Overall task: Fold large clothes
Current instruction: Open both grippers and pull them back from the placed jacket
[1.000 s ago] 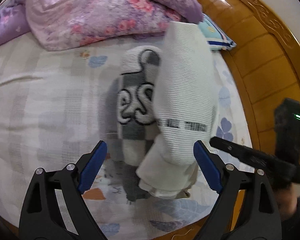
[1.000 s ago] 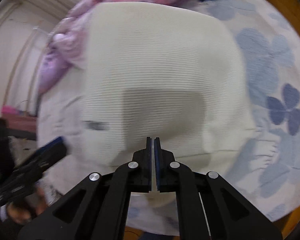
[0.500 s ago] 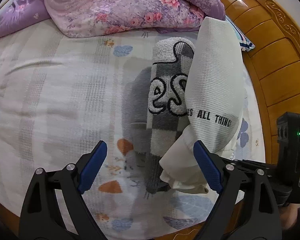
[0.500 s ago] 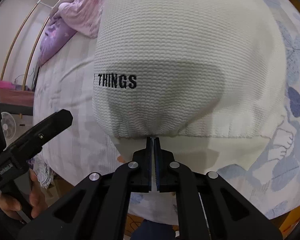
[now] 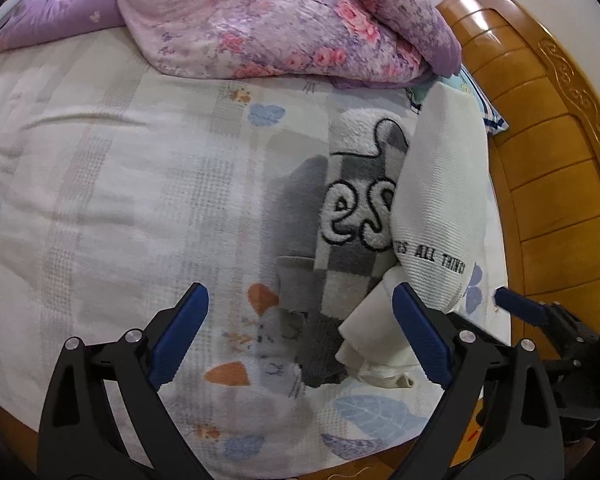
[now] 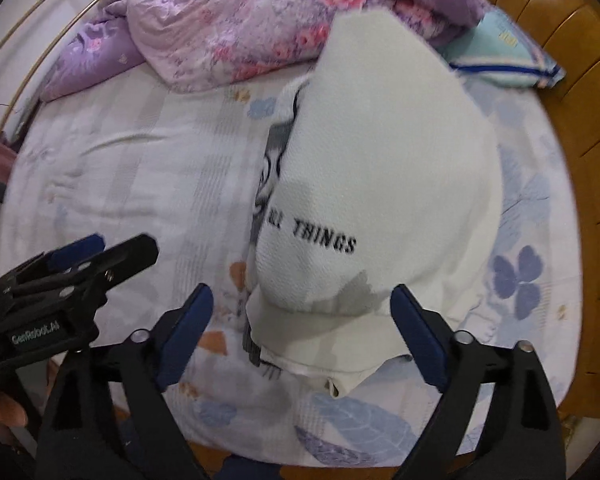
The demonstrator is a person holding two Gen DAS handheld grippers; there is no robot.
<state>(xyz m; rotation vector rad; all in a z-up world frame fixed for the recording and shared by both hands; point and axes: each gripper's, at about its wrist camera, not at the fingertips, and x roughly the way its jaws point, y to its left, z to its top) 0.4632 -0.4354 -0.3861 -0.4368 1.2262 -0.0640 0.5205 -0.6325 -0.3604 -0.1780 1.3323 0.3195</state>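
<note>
Since the right gripper [image 6: 302, 338] has just been opened and the left gripper [image 5: 300, 338] gapes empty, the white sweater [image 6: 380, 184], laid half over the grey sweater [image 5: 352, 216], could be left sliding off.

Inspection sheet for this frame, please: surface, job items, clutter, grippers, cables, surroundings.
Surface: bed sheet, pale print, lightly wrinkled.
Job's things: folded white sweater lying partly over a folded grey checked garment.
Clutter: purple floral quilt heaped at the far edge; blue-trimmed pillow beside it.
Grippers: left gripper open, nothing between its jaws; right gripper open above the sweater's near edge, jaws have just been opening.
Cables: nothing seen.
Surroundings: wooden bed frame along the right.
</note>
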